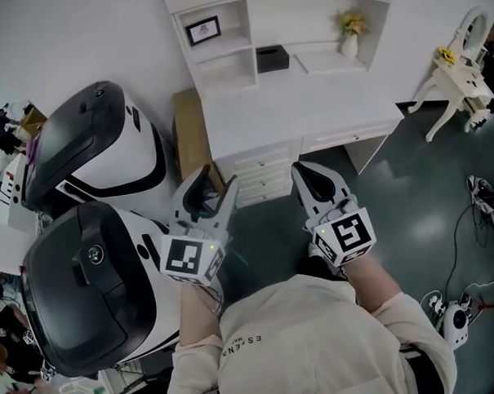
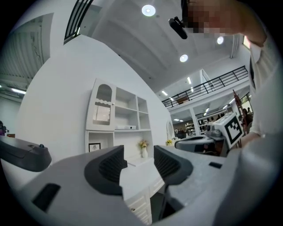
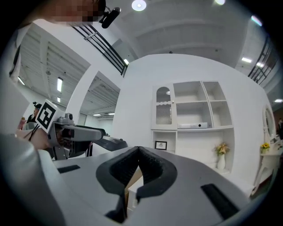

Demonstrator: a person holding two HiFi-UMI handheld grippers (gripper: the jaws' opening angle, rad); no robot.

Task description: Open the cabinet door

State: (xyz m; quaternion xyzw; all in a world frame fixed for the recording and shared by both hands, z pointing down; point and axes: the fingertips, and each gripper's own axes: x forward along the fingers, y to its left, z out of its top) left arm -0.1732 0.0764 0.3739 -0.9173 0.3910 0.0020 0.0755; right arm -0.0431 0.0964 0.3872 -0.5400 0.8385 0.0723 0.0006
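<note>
A white desk with a shelf hutch (image 1: 308, 108) stands against the wall ahead of me. The hutch's glass-fronted arched cabinet door (image 2: 102, 108) sits at its upper left and looks closed; it also shows in the right gripper view (image 3: 163, 106). Both grippers are held level, short of the desk's drawers (image 1: 258, 175) and touching nothing. My left gripper (image 1: 216, 185) is open, its dark pads (image 2: 110, 170) apart with nothing between them. My right gripper (image 1: 305, 173) is shut, its ribbed pads (image 3: 148, 161) meeting at the tips, empty.
Two large black-and-white pod-shaped machines (image 1: 98, 150) (image 1: 80, 297) crowd the left side. A brown board (image 1: 191, 133) leans beside the desk. On the hutch shelves are a picture frame (image 1: 203, 29), a black box (image 1: 272, 59) and a vase of flowers (image 1: 350, 32). A white side table (image 1: 458, 81) and floor cables (image 1: 480, 198) lie to the right.
</note>
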